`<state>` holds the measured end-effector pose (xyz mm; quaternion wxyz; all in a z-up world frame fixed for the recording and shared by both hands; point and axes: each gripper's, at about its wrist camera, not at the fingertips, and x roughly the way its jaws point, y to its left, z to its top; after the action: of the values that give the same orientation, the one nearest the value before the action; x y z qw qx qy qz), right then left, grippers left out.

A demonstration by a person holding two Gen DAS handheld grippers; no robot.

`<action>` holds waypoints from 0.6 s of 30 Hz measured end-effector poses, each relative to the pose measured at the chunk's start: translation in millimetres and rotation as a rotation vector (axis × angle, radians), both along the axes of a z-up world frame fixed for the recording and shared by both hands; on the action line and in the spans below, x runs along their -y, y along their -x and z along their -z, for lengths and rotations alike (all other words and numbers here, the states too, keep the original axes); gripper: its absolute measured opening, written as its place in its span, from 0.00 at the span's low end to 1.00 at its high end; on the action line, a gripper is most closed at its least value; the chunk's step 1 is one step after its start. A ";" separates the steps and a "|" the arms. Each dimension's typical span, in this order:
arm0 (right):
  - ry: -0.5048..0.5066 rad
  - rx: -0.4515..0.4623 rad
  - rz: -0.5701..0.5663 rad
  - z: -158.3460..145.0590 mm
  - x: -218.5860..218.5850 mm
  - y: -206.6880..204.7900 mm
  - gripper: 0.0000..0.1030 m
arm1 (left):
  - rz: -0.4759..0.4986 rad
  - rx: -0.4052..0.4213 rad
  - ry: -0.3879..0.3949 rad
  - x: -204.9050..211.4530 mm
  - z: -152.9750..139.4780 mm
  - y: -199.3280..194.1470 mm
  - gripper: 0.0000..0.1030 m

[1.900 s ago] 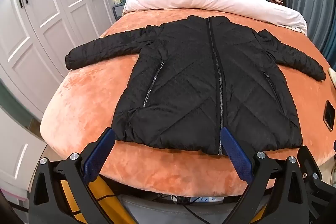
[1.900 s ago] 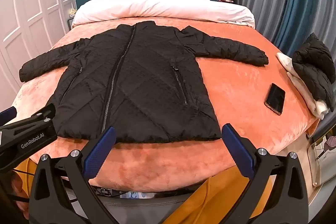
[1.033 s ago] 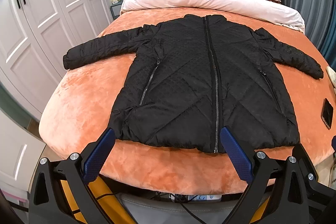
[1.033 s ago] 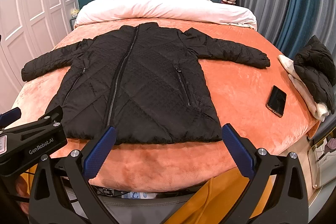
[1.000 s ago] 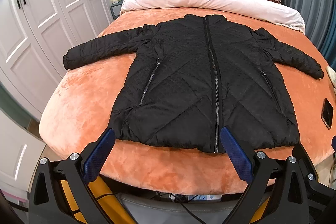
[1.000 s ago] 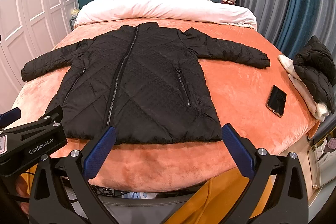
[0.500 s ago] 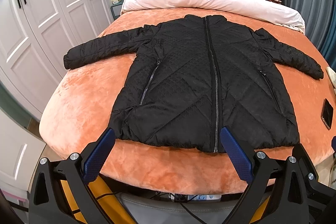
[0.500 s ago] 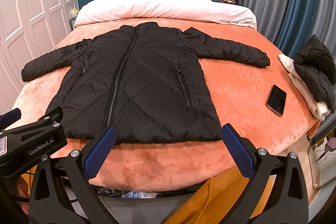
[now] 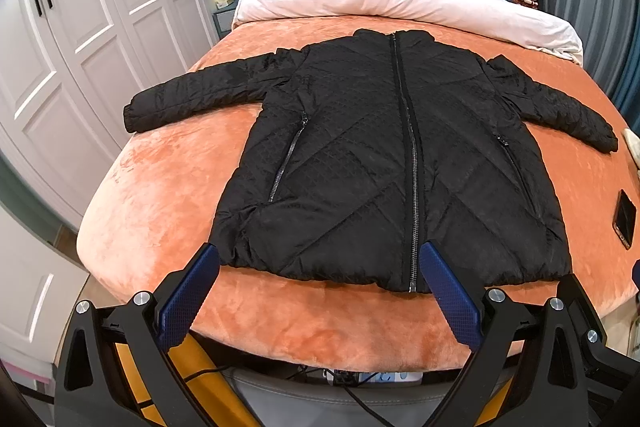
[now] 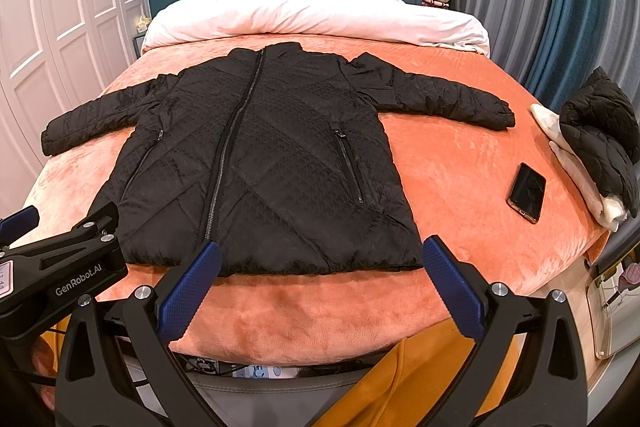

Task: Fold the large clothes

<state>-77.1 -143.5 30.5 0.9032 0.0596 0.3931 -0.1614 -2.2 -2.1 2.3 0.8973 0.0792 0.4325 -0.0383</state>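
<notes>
Jacket: black quilted puffer jacket (image 9: 384,163) lies flat, zipped, front up on orange plush bed cover (image 9: 168,187); both sleeves spread out, hem near foot edge.
L hand-held gripper (image 9: 318,287): released, blue pads wide apart, off the bed just short of hem, touching nothing.
R hand-held gripper (image 10: 320,287): same, released, empty.
Extras: dark phone (image 10: 527,192) on cover, right of jacket; folded black garment (image 10: 600,135) at bed's right edge.
</notes>
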 end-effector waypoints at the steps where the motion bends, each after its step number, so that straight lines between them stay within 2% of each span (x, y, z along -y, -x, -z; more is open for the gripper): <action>1: -0.001 0.000 -0.001 0.1 0.3 -0.3 0.96 | 0.000 0.001 -0.001 -0.3 -0.5 0.0 0.95; 18: -0.008 -0.002 0.002 -0.3 -0.7 -0.9 0.96 | -0.005 0.002 0.002 -0.9 -1.7 -1.1 0.94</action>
<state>-76.2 -142.8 30.9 0.9025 0.0633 0.3945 -0.1608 -1.2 -1.1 3.9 0.8980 0.0772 0.4316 -0.0362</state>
